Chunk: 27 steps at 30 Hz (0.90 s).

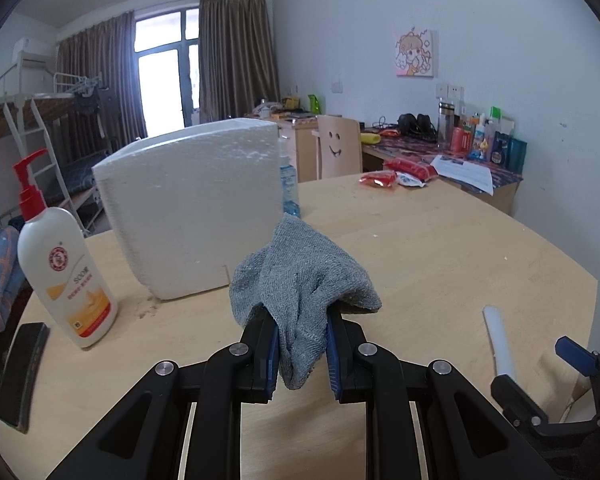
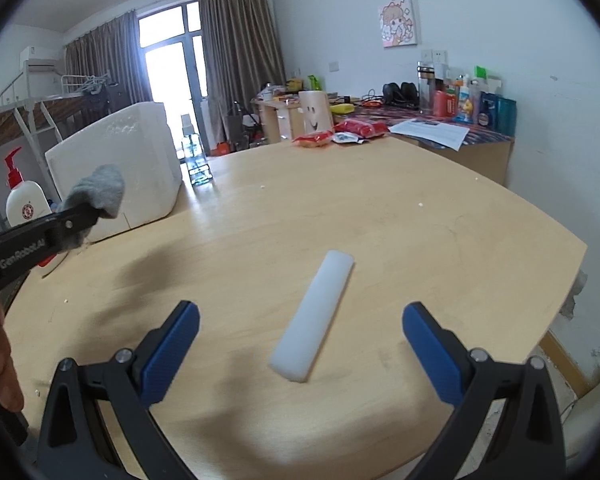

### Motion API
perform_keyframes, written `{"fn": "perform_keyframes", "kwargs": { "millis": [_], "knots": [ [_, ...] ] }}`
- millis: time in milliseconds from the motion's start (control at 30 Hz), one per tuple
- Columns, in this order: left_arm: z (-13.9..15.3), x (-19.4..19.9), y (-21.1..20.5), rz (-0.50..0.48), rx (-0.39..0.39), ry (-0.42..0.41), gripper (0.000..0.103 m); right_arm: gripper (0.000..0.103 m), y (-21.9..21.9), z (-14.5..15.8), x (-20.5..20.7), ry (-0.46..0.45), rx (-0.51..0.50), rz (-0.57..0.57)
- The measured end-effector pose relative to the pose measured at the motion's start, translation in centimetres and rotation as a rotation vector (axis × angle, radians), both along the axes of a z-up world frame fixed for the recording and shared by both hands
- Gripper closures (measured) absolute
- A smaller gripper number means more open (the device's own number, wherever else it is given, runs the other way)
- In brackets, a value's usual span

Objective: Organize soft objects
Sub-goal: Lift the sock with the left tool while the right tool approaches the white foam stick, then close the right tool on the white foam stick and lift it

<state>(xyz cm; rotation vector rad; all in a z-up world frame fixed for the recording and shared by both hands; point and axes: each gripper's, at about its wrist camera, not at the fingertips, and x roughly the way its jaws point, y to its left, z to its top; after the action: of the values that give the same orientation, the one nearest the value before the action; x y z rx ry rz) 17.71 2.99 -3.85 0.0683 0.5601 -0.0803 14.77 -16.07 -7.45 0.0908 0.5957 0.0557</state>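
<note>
the left gripper (image 1: 302, 344) is clamping a grey cloth (image 1: 304, 276) between its blue pads, jaws narrowed onto the fabric, and the cloth is bunching up above the fingertips and hanging a little below them, clear of the wooden table (image 1: 440, 248). just beyond it a white foam box (image 1: 192, 200) is standing on the far left part of the table, with a white lotion bottle (image 1: 62, 268) with a red pump sitting to the left of the box and a dark flat object (image 1: 22, 372) lying at the near left edge (what it is cannot be told).

the right gripper (image 2: 300, 344) is hovering with its jaws spread wide and holding nothing, and a white foam strip (image 2: 312, 316) is lying flat on the table between and just beyond its open fingers, untouched by either pad. from the right wrist view the left gripper is showing at the left with the cloth in front of the foam box. red snack packets (image 2: 340, 132) are resting at the table's far edge, well apart from both grippers.
</note>
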Motion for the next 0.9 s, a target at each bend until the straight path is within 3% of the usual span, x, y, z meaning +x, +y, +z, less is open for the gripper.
{"fn": "perform_keyframes", "kwargs": {
  "millis": [133,333,500,567,900],
  "knots": [
    [-0.2,-0.1,0.9,-0.011,-0.014,-0.005,0.082,0.001,1.2,-0.3,0.2,0.007,-0.028,-0.004],
    [-0.3,-0.4,2.1,-0.008,-0.031,-0.024,0.082,0.019,1.5,-1.0,0.8,0.034,-0.022,-0.029],
    [-0.3,-0.6,2.8,-0.005,-0.049,-0.034,0.082,0.025,1.1,-1.7,1.1,0.066,-0.015,-0.091],
    [-0.3,-0.7,2.7,-0.007,-0.047,-0.036,0.082,0.036,0.9,-1.9,1.4,0.082,-0.022,-0.105],
    [-0.3,-1.4,2.8,-0.024,-0.051,-0.060,0.082,0.069,0.4,-2.0,1.7,0.088,-0.039,-0.122]
  ]
}}
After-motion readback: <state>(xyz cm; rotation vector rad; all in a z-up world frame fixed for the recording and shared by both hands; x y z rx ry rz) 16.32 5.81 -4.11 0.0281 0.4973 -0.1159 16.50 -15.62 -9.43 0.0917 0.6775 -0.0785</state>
